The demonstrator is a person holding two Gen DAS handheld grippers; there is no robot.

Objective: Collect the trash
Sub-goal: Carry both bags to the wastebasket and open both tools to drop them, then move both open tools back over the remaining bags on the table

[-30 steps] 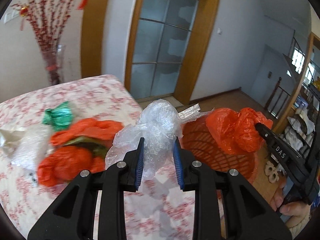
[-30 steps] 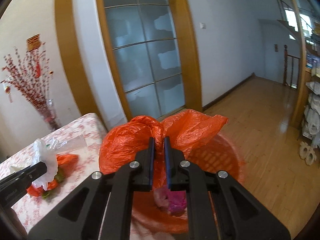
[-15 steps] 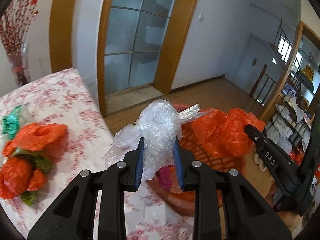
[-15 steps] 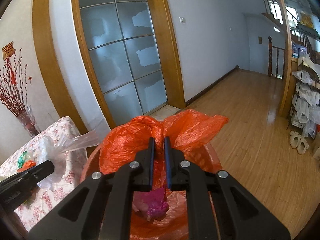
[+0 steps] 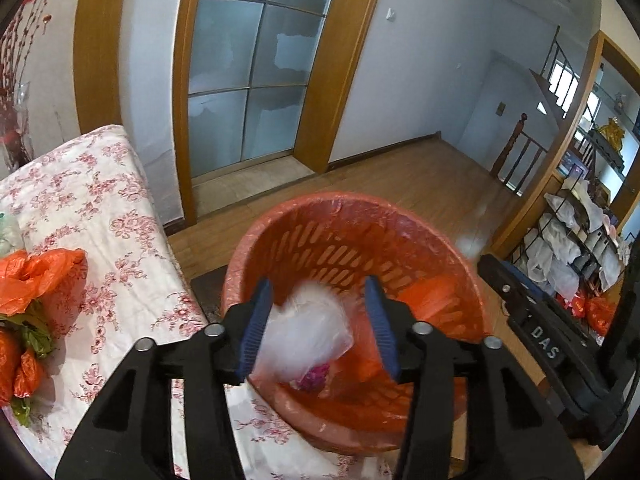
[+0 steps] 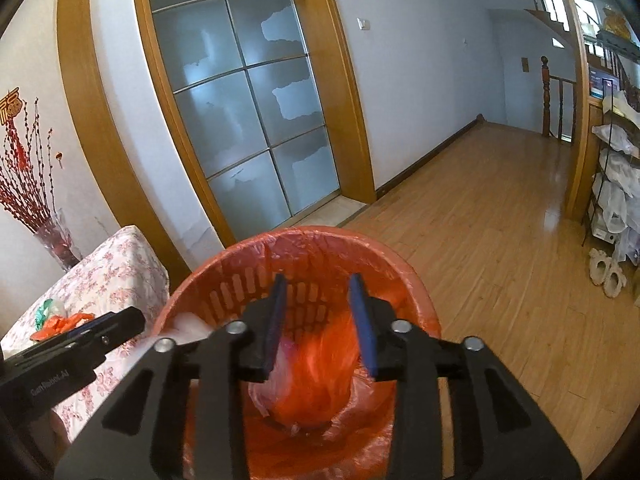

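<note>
Both hand-held grippers, left and right, gape over the orange basket; clear bag and orange bag (blurred) drop in, as collecting demands.

One orange basket, with a clear bag and an orange bag blurred inside it. Two claws, left claw and right claw, both spread. On the tabletop, one orange bag bundle.

1. Walls: pale, plain.
2. Door: frosted glass panes, wide wooden frame.
3. Floor: glossy wood boards reflecting daylight.
4. Table: floral cloth.
5. Stair railing: wooden, far right.
6. Wire shelf rack: holds bundled items.
</note>
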